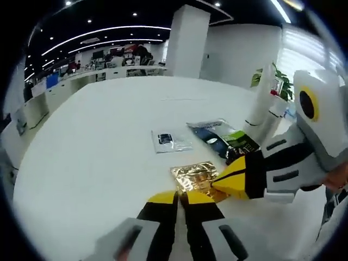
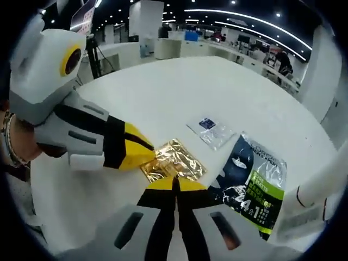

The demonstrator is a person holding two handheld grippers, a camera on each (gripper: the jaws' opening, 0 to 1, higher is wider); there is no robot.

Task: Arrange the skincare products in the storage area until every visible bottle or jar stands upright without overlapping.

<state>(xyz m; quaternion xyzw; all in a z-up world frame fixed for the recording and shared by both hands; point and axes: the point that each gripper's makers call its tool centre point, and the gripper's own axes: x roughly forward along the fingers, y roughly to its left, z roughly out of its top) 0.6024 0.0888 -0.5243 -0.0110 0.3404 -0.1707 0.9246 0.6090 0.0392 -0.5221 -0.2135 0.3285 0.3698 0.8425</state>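
A crumpled gold foil sachet (image 1: 193, 175) (image 2: 175, 159) lies on the round white table (image 1: 109, 136) (image 2: 179, 92). My left gripper (image 1: 179, 194) (image 2: 153, 151) is shut, its yellow tips pinching the sachet's edge. My right gripper (image 2: 175, 181) (image 1: 215, 186) is shut on the opposite corner of the same sachet. Beyond it are a small clear sachet with a blue label (image 1: 170, 141) (image 2: 212, 130) and a dark face-mask packet with a green panel (image 1: 225, 138) (image 2: 251, 182), both lying flat. A white bottle (image 1: 262, 106) stands at the table's edge.
A white container (image 2: 318, 198) sits close beside the mask packet. A green plant (image 1: 280, 87) stands behind the bottle. A person's wrist (image 2: 13, 141) holds the left gripper. Open office desks and a white pillar (image 1: 186, 41) lie beyond the table.
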